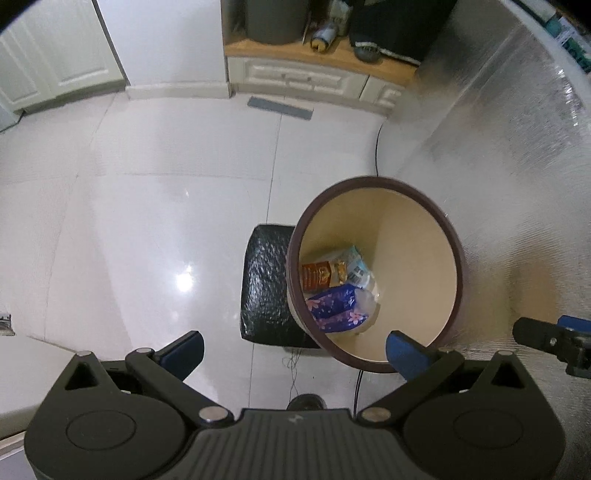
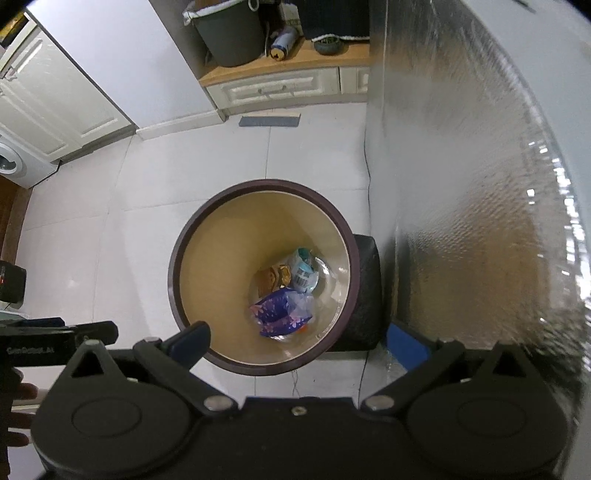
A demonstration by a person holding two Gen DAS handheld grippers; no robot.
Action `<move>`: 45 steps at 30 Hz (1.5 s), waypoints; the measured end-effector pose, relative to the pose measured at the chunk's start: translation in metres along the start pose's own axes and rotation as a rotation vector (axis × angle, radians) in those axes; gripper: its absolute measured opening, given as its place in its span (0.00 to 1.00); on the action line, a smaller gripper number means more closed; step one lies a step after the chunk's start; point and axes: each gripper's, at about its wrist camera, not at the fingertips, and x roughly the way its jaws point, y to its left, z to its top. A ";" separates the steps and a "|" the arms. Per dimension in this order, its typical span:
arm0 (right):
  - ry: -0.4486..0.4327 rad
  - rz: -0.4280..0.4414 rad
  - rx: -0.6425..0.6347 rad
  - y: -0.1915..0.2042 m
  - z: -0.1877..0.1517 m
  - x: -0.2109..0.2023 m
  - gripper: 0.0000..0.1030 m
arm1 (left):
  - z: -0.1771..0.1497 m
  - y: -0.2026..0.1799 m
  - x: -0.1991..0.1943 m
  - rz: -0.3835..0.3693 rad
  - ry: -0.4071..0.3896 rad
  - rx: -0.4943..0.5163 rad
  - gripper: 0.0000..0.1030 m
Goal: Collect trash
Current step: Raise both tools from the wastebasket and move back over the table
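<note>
We are high above the white tiled floor [image 1: 147,221], looking down, and the round bin [image 1: 454,236] with its dark maroon rim and cream inside stands right below us. Our left tongs [image 1: 293,349] are spread wide, blue pads [image 1: 184,350] far apart, and nothing sits between them. They hang over the floor just left of the bin, the right-side pad overlapping the near rim in this view.

Over to the right wrist view: our right tongs [image 2: 301,341] are spread just as wide and grip nothing. They hover directly over the bin [image 2: 184,258], and we see straight down to its bottom.

The trash lies there in a heap. A purple flowered wrapper [image 2: 275,314] sits nearest us, with crumpled clear plastic [image 2: 304,302] touching it. Behind it lies a brown and gold packet [image 2: 275,278], and beside that a pale blue and white packet [image 2: 304,273] with a barcode. From the left view the same pile shows: purple wrapper [image 1: 334,304], brown packet [image 1: 321,275], pale blue packet [image 1: 356,267].

A black textured box [image 1: 264,284] stands on the floor touching the bin's side. A tall silvery panel [image 2: 461,203] rises just beside both. Far off, a dark grey bucket [image 2: 231,33] rests on a wooden shelf [image 2: 269,66] above white drawers.
</note>
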 end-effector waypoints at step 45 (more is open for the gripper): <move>-0.586 -0.034 -0.060 -0.027 -0.083 -0.268 1.00 | -0.082 -0.075 -0.238 -0.086 -0.595 0.047 1.00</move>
